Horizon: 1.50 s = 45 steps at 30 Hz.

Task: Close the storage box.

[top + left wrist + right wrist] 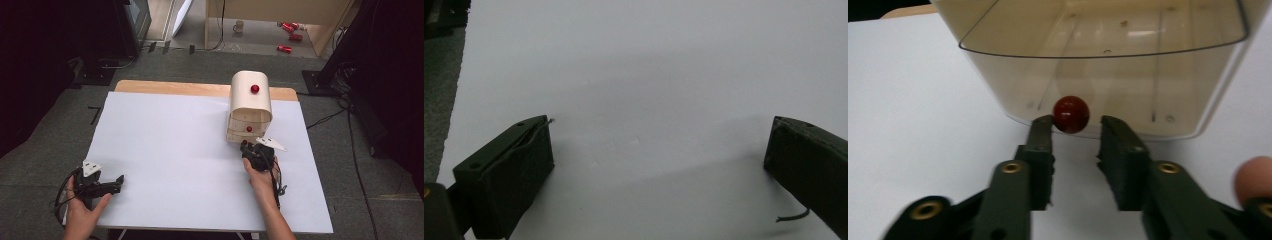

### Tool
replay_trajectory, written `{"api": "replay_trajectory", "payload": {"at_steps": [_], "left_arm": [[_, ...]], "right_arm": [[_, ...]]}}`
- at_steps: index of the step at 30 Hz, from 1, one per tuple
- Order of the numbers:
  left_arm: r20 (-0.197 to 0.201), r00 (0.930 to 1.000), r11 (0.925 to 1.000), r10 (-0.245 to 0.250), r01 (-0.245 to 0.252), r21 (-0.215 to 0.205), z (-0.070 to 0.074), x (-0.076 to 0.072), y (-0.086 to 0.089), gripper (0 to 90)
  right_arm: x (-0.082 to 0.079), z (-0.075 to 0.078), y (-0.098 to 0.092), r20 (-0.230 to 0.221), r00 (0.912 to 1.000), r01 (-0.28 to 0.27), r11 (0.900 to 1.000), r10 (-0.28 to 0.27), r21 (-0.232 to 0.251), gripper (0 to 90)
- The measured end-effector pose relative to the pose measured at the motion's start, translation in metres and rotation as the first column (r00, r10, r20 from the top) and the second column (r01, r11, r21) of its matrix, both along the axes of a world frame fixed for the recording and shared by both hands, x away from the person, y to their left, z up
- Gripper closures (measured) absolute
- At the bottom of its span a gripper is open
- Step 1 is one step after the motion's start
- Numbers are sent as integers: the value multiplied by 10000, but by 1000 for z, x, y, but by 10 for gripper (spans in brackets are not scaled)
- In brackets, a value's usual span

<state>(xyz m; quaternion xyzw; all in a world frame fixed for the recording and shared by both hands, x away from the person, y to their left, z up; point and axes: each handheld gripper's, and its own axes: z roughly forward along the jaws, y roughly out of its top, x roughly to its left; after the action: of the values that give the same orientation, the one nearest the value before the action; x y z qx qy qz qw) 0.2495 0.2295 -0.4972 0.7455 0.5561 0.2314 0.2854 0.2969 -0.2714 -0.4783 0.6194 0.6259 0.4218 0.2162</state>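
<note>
A small cream cabinet (250,102) with a rounded top stands at the right rear of the white table (175,150). It carries a red knob on top (255,89) and another on its front (249,129). In the right gripper view a translucent drawer (1108,60) bears a round red knob (1071,114) on its front. My right gripper (1075,127) sits right in front of it, jaws slightly apart; the knob lies at their tips, close to the left jaw and clear of the right. My left gripper (119,180) rests near the front left corner, jaws wide (659,160) with nothing between them.
White sheet covers the table; a strip of bare wood (165,87) shows along the far edge. Beyond it on the floor lie red cans (290,30) and a mug (239,26). Cables (325,119) run along the right side.
</note>
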Motion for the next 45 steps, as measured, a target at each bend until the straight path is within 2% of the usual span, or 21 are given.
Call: {"api": "replay_trajectory", "payload": {"at_steps": [1, 4, 5, 6, 8, 9, 12, 15, 19, 26, 32, 45], "left_arm": [[1, 10000, 10000, -1, 1, 3, 0, 0, 0, 0], [1, 10000, 10000, -1, 1, -1, 0, 0, 0, 0], [-2, 10000, 10000, 0, 0, 2, 0, 0, 0, 0], [-1, 10000, 10000, -1, 1, 1, 0, 0, 0, 0], [-1, 10000, 10000, -1, 1, 0, 0, 0, 0, 0], [1, 10000, 10000, -1, 1, 2, 0, 0, 0, 0], [1, 10000, 10000, -1, 1, 2, 0, 0, 0, 0], [0, 10000, 10000, -3, 3, 2, 0, 0, 0, 0], [-3, 10000, 10000, -1, 1, 2, 0, 0, 0, 0], [0, 10000, 10000, 0, 0, 2, 0, 0, 0, 0], [0, 10000, 10000, 1, -1, 3, 0, 0, 0, 0], [1, 10000, 10000, 3, -3, 4, 0, 0, 0, 0]], "right_arm": [[-1, 0, -2, 16, 10000, 51, 10000, -52, 66, 537], [-2, 2, -9, -23, 9999, 118, 9993, -117, 351, 420], [-3, 3, -11, -66, 9999, 110, 9995, -108, 298, 377], [-4, 5, -13, -16, 10000, 60, 9999, -60, 105, 334], [-7, 8, -15, -61, 9999, 79, 9998, -80, -169, 164], [-8, 9, -16, -129, 9997, 191, 9992, -195, -358, 115], [-13, 12, -21, -194, 9987, 447, 9960, -463, -774, 61], [-20, 13, -28, -200, 9996, 182, 9966, -198, -798, 35], [-30, 13, -40, -313, 9991, 245, 9942, -279, -1052, 29], [-49, 12, -61, -401, 9988, 228, 9926, -278, -1195, 0], [-63, 9, -79, -543, 9955, 694, 9879, -776, -1389, 0], [-94, -3, -112, -998, 9902, 835, 9867, -979, -1395, 0]]}}
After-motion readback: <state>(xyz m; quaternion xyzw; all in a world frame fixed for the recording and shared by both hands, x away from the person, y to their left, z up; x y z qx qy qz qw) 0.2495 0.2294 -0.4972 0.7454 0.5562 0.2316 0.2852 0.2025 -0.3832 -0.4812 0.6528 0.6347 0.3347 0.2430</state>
